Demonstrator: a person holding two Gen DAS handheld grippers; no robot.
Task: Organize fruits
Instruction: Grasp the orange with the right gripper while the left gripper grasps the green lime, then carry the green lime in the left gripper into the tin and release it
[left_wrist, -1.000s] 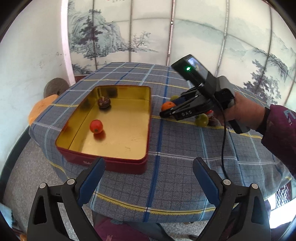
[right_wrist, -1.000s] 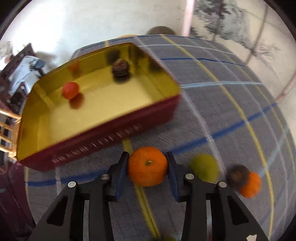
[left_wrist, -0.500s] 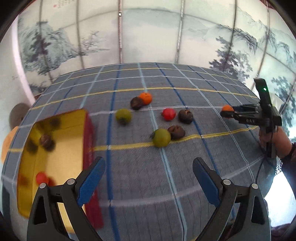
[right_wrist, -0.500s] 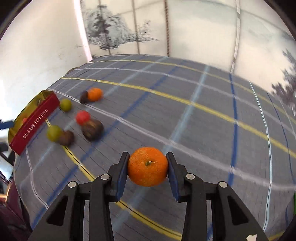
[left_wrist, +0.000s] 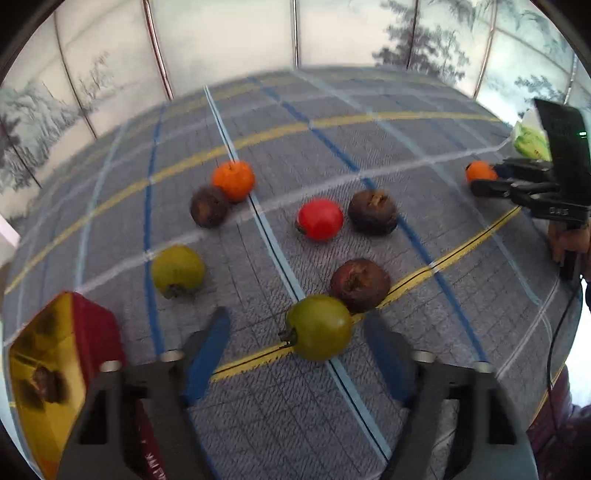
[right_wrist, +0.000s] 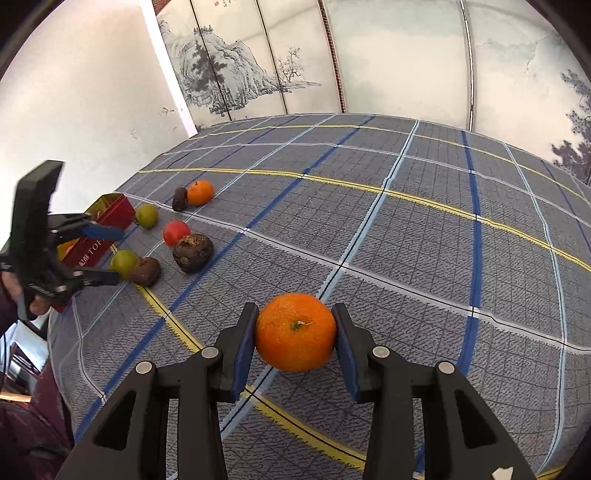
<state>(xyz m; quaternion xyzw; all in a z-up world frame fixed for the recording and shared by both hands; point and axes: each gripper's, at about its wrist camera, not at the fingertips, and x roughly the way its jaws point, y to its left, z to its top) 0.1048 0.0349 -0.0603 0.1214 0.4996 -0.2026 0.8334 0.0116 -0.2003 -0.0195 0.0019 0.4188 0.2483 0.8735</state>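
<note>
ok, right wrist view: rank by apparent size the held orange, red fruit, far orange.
1. held orange, inflated by camera nearness.
2. and 3. red fruit and far orange: too alike to rank.

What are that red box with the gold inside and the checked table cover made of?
The box looks like painted tin: its gold inside is glossy and mirrors the fruit in it. The table cover looks like woven cloth, matte, with a visible thread texture.

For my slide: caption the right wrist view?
Right gripper clamps an orange above the plaid tablecloth.
</note>
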